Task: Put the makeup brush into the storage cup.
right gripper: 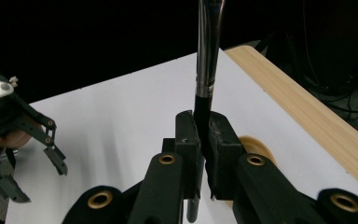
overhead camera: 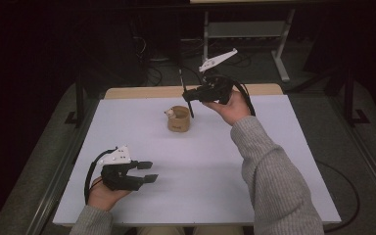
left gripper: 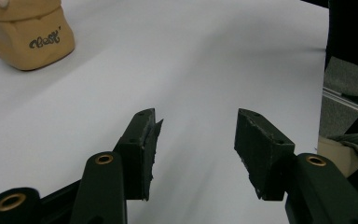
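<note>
— White tabletop with a wooden strip along its far edge; what stands on it?

— One tan cup, near the far middle of the table; in the left gripper view it sits at the upper left corner, with dark lettering on its side; something small and white shows at its rim, too small to name.

— And the right gripper?

— It is held up by the person's right hand, above the table and just to the right of the cup; its jaws are clamped on a thin dark rod; in the right gripper view the rod stands upright between the jaws, dark where it is pinched and shiny metal higher up, with its lower end poking out below the pads.

— What is the rod, exactly?

— Hard to tell; a slim tool of some kind; its tip hangs beside the cup's right side, and whether it touches the cup cannot be told.

— And the left gripper?

— Low at the near left of the table, in the left hand; its jaws are spread wide with nothing between them; bare white table shows through the gap.
</note>
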Tool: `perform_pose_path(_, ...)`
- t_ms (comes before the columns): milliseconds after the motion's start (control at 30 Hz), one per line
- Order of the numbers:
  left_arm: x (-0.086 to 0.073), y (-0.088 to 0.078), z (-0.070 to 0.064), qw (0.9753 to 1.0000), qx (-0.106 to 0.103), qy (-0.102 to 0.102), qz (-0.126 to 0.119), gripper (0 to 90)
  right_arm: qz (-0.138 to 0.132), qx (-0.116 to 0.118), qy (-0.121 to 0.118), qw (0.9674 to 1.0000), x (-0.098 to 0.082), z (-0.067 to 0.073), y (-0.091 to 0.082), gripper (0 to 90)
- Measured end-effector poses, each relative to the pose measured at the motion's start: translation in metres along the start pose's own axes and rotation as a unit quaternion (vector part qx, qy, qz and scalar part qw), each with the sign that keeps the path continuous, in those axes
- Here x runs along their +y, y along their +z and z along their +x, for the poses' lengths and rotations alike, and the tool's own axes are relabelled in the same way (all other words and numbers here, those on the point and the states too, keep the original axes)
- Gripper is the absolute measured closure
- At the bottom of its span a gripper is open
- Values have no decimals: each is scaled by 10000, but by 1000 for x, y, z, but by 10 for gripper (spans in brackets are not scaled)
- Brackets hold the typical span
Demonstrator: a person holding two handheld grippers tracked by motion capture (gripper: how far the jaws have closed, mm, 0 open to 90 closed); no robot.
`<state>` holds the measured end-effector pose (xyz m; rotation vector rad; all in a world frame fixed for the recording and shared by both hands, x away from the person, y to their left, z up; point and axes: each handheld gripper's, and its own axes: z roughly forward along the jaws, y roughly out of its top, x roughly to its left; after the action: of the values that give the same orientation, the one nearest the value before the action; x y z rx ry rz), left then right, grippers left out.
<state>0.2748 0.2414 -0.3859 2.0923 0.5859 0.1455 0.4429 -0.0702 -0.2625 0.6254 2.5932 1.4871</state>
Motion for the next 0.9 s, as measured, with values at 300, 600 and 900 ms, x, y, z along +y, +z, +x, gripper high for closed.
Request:
perform_pose_path(300,-3,-3,3,9999,51,-98,-26,460,-83,-93,73,9999,16,-12,8,834)
perform_pose_path(600,-3,-4,4,9999,51,-95,-53,452,-46,-304,145,9994,30,-25,23,834)
perform_pose_path(900,-3,-7,4,9998,84,-167,-119,423,-32,-508,403,9979,24,-44,43,834)
